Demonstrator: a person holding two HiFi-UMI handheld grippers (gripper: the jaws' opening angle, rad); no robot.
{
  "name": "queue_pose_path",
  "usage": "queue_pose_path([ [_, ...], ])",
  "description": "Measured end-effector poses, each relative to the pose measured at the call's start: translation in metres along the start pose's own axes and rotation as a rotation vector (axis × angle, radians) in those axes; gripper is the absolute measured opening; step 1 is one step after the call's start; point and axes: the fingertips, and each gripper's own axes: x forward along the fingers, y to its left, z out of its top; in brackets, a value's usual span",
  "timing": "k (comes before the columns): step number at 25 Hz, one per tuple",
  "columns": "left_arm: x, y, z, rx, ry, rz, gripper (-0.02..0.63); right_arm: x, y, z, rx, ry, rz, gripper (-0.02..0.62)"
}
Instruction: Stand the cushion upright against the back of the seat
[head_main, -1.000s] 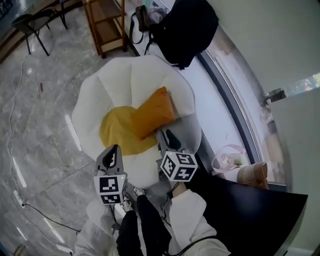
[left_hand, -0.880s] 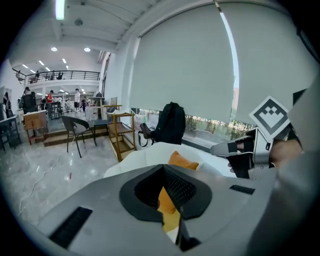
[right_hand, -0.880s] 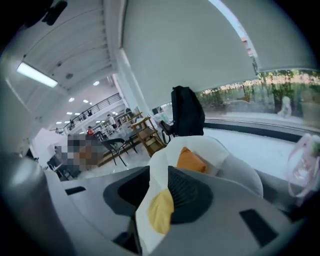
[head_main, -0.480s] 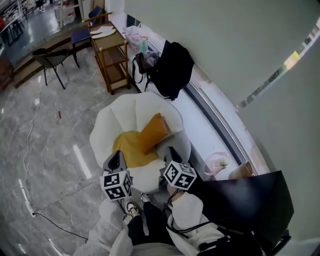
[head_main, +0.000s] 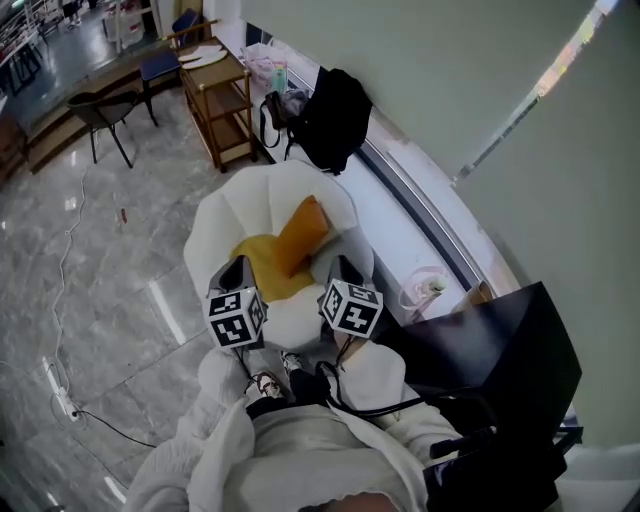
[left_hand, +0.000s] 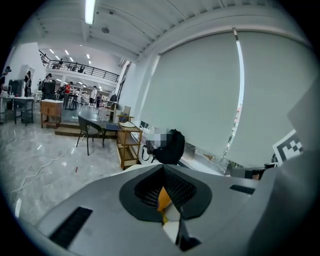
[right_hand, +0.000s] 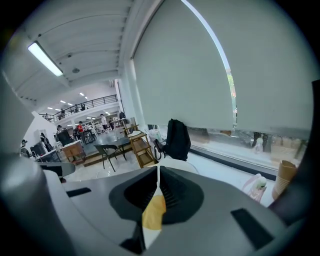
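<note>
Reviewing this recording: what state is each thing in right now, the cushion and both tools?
Orange cushion: propped up against the armchair back, touched by neither tool.
Left tool: shut, empty, apart from the cushion.
Right tool: jaws have just been closing, now shut, nothing between them.

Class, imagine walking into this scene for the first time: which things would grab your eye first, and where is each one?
The orange square fabric cushion stands out most, leaning against the back of the white petal-shaped armchair, just above its yellow seat pad. Behind the chair, a black backpack sits on the white window ledge.
</note>
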Motion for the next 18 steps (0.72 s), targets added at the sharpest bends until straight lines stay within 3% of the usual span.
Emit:
queue_pose_path([
  [8, -0.014, -0.023, -0.005, 0.055, 0.011, -0.063, -0.005, -0.036, 0.003, -0.007, 0.000, -0.007, -0.015, 0.074],
  [13, -0.018, -0.034, -0.018, 0.028, 0.037, -0.074, -0.005, -0.040, -0.003, -0.023, -0.035, 0.028, -0.063, 0.066],
  [18, -0.019, -0.050, -0.021, 0.069, 0.054, -0.071, -0.005, -0.041, 0.000, -0.015, -0.066, 0.030, -0.027, 0.066],
])
